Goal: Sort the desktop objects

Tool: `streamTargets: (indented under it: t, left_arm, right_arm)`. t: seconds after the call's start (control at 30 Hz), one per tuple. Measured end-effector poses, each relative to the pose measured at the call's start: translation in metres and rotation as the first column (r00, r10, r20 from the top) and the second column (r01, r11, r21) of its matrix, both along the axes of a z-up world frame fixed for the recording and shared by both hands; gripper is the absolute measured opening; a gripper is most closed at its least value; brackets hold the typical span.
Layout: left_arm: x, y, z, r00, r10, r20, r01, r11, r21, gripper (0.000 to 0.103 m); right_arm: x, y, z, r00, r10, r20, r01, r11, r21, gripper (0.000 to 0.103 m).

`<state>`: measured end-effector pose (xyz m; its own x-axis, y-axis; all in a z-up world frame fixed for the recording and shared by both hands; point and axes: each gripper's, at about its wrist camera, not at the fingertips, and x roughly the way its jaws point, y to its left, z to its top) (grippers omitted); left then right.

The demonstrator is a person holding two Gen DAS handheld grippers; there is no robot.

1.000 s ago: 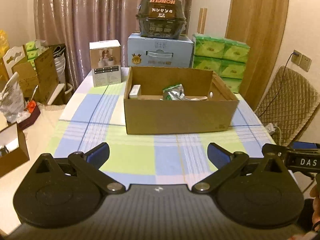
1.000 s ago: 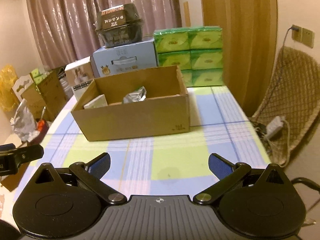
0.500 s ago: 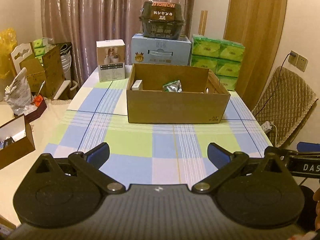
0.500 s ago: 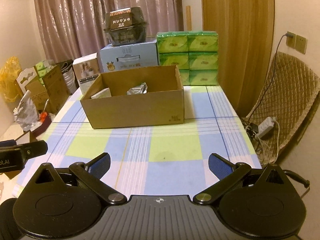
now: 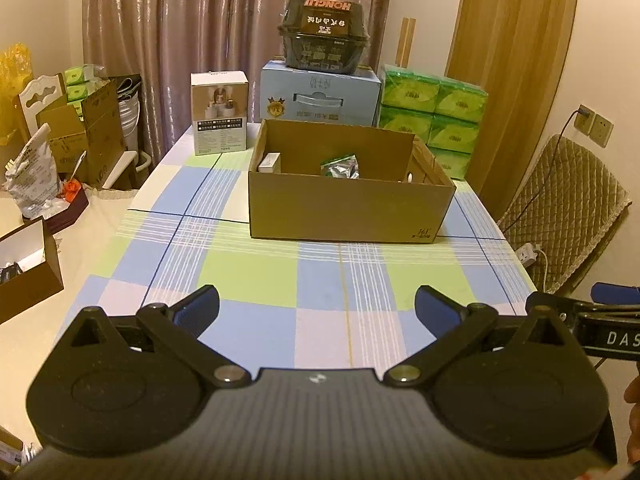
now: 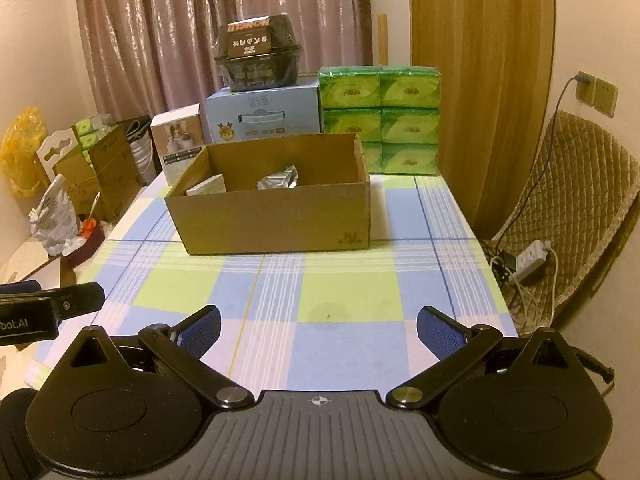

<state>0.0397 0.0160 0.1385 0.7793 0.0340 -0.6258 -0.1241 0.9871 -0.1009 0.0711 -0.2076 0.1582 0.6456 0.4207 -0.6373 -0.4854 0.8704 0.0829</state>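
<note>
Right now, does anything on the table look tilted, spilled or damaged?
Nothing looks spilled or damaged. Only the dark food container looks odd: it sits upside down on the blue box, its label inverted.

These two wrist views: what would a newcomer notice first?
First the open cardboard box in the middle of the checked tablecloth, with a silver packet and a small white box inside. Behind it stands a stack of green tissue packs. Both tongs, left and right, are open and empty.

Left hand-held gripper [image 5: 316,309] and right hand-held gripper [image 6: 319,325]: side by side, level, fingers spread wide, empty.
</note>
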Motion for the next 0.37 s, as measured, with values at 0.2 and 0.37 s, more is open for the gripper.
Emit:
streamTargets:
  t: [0.2, 0.37]
  left_arm:
    - [0.0019, -0.0021, -0.0010, 1.000, -0.003, -0.001, 0.003, 1.000, 0.003, 0.102]
    - [0.0000, -0.0007, -0.0030, 1.000, 0.009, 0.013, -0.009, 1.000, 0.009, 0.103]
  right_arm:
    - [-0.0002, 0.0035, -0.0006, 1.000, 0.008, 0.001, -0.008, 1.000, -0.006, 0.101]
    - [-0.0006, 0.0057, -0.0023, 1.000, 0.011, -0.002, -0.011, 1.000, -0.011, 0.101]
